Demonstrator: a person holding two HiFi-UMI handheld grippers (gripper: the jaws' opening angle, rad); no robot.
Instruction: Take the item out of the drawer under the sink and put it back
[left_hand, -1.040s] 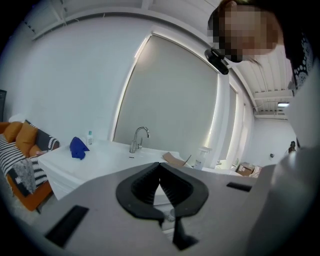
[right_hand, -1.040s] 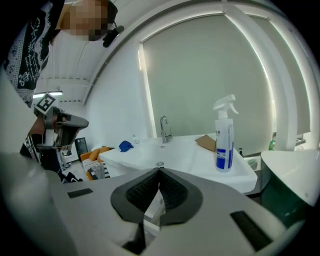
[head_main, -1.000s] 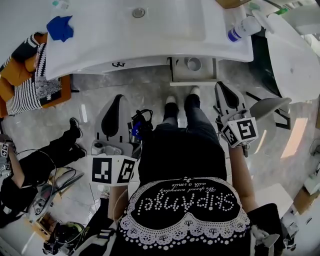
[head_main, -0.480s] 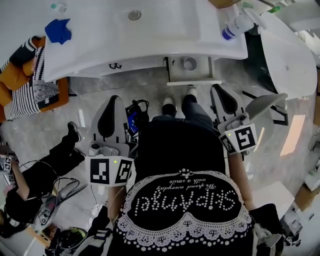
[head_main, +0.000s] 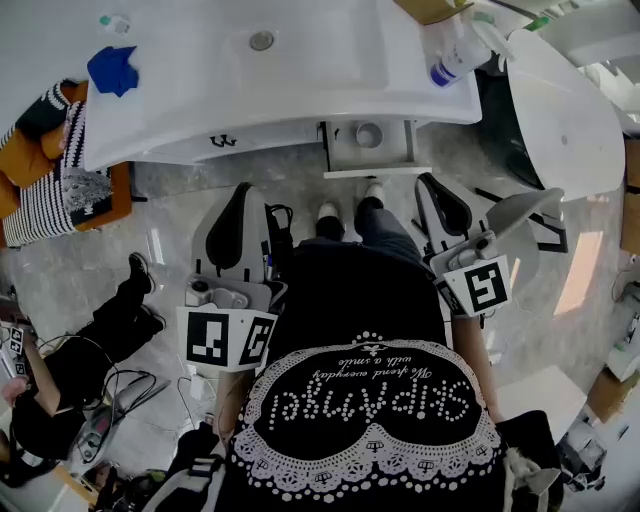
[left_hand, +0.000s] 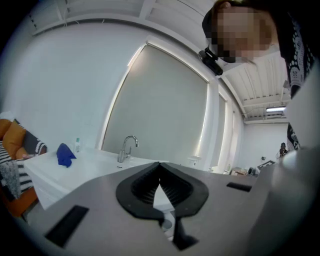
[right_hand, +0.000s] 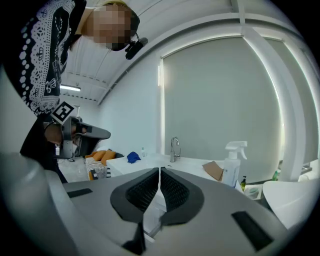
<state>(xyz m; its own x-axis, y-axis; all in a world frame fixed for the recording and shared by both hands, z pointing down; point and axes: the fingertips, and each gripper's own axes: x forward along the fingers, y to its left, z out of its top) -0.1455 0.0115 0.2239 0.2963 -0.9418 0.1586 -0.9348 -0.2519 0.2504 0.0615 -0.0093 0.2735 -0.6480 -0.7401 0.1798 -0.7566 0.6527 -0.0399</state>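
Standing before a white sink, a person holds a gripper in each hand, both short of the open drawer beneath it.

On the tabletop left of the sink lies a crumpled blue cloth. Below the sink and to the left, the left gripper points toward the cabinet. Its jaws are pressed together at the tips with nothing between them.

Directly under the sink, toward its right side, the drawer stands pulled out. Inside sits the round item, pale with a darker middle. It could be a small cup or a roll; from above I cannot tell which. It looks light and stiff, probably smooth-sided, so a pinch across its rim or outer wall seems the safest hold, with gentle pressure in case it slips.

Just right of the drawer, the right gripper also has its jaws closed tight on nothing.

On the tabletop right of the sink lies a spray bottle.
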